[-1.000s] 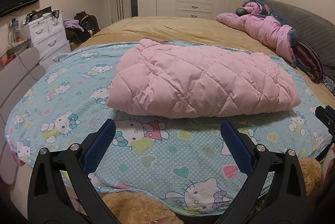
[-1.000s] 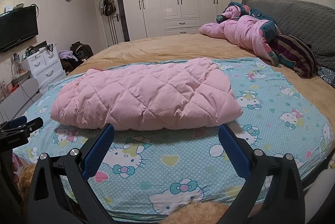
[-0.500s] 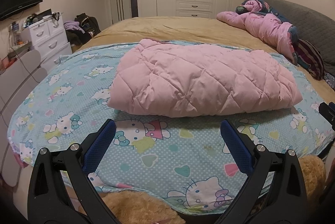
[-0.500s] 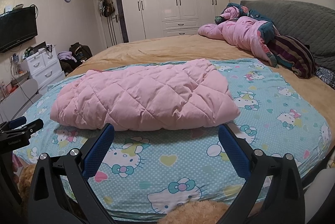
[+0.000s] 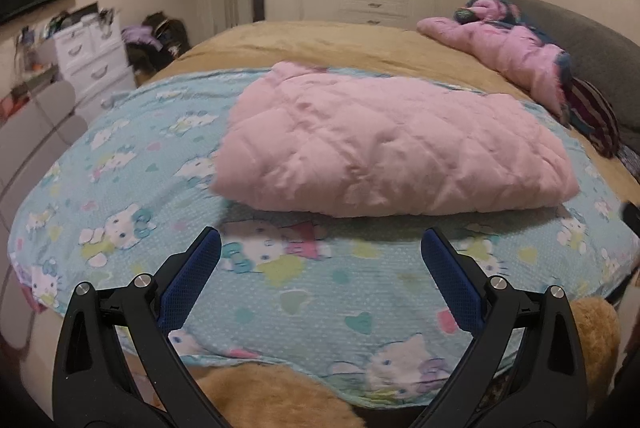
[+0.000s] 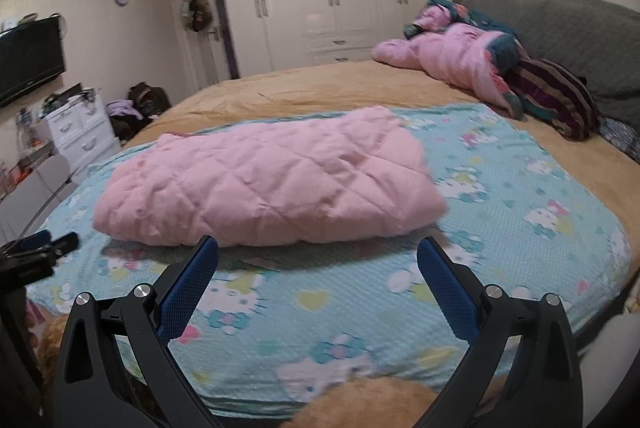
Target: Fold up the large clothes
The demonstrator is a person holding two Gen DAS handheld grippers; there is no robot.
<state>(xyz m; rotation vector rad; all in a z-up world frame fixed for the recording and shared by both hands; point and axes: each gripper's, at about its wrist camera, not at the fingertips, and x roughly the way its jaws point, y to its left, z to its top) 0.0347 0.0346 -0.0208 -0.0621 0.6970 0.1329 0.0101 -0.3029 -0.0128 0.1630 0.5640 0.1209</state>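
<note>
A pink quilted garment (image 5: 384, 144) lies folded into a thick rectangle on a light blue cartoon-cat sheet (image 5: 304, 288). The right wrist view shows the same pink garment (image 6: 268, 180) on that sheet (image 6: 500, 204). My left gripper (image 5: 320, 240) hovers open over the sheet, just short of the garment's near edge, holding nothing. My right gripper (image 6: 318, 248) is open too, its blue-padded fingers (image 6: 188, 284) close to the near edge, empty. The left gripper's tip (image 6: 40, 244) pokes in at the left of the right wrist view.
A tan bedspread (image 6: 320, 84) covers the bed behind the sheet. A second pink jacket (image 6: 456, 56), a striped pillow (image 6: 552, 96) and a grey headboard (image 6: 560, 32) are at the far right. White drawers (image 5: 92, 56) and a TV (image 6: 28, 56) stand at left. Brown plush fabric (image 5: 260, 400) lies below the grippers.
Both grippers have moved slightly forward toward the folded garment, and the views are a little blurred from motion. The garment itself has not moved.
</note>
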